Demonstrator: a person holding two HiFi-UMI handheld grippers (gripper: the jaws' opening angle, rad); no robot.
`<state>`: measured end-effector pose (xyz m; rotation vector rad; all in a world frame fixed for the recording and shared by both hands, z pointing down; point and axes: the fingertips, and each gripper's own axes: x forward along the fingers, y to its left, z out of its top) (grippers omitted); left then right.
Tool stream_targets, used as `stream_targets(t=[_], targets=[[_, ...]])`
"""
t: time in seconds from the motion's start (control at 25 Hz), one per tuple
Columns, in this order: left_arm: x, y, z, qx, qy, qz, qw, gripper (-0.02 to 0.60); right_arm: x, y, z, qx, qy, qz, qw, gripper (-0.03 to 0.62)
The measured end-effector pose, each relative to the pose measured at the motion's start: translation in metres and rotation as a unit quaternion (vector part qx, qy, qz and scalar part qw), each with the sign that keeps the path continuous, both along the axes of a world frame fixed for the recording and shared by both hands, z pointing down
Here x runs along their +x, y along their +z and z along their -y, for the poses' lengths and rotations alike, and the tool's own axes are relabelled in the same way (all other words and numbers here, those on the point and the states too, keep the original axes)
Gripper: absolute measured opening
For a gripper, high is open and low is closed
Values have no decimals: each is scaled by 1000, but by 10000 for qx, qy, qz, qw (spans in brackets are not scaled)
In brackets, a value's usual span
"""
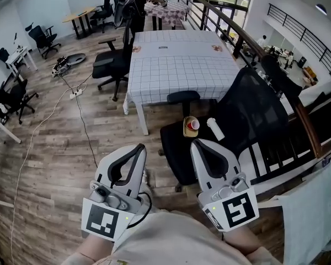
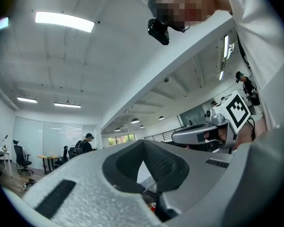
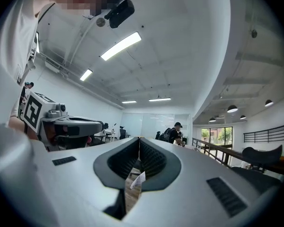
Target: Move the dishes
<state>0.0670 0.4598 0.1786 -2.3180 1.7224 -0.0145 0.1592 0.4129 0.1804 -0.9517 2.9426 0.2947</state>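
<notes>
In the head view a yellow bowl (image 1: 190,128) with a red cup (image 1: 193,125) in it sits on the seat of a black office chair (image 1: 248,117). A white cylinder (image 1: 215,128) lies beside the bowl. My left gripper (image 1: 140,146) and right gripper (image 1: 196,143) are held side by side close to my body, short of the chair. Both point roughly level toward it and both have their jaws together with nothing held. In the left gripper view the left gripper (image 2: 143,141) shows its tips meeting, and a bit of the red cup (image 2: 154,205) peeks below. The right gripper (image 3: 139,140) is likewise closed in its own view.
A table with a white checked cloth (image 1: 182,65) stands beyond the chair. More black office chairs (image 1: 113,65) stand to its left. Cables (image 1: 80,101) trail over the wooden floor. A railing (image 1: 243,35) runs along the right. A person with a backpack (image 3: 173,132) stands far off.
</notes>
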Motion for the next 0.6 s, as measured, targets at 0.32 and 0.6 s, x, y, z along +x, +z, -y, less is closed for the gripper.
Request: stream_targets(t=[0.32,0.6], targets=[[-7,-16,21,167,281,208,9993,14,-15,-6,17,16,298,-101,9995,21],[-33,14,100,123,634,154,9978,14,-45,27,87,-80,545,-177,9983,23]])
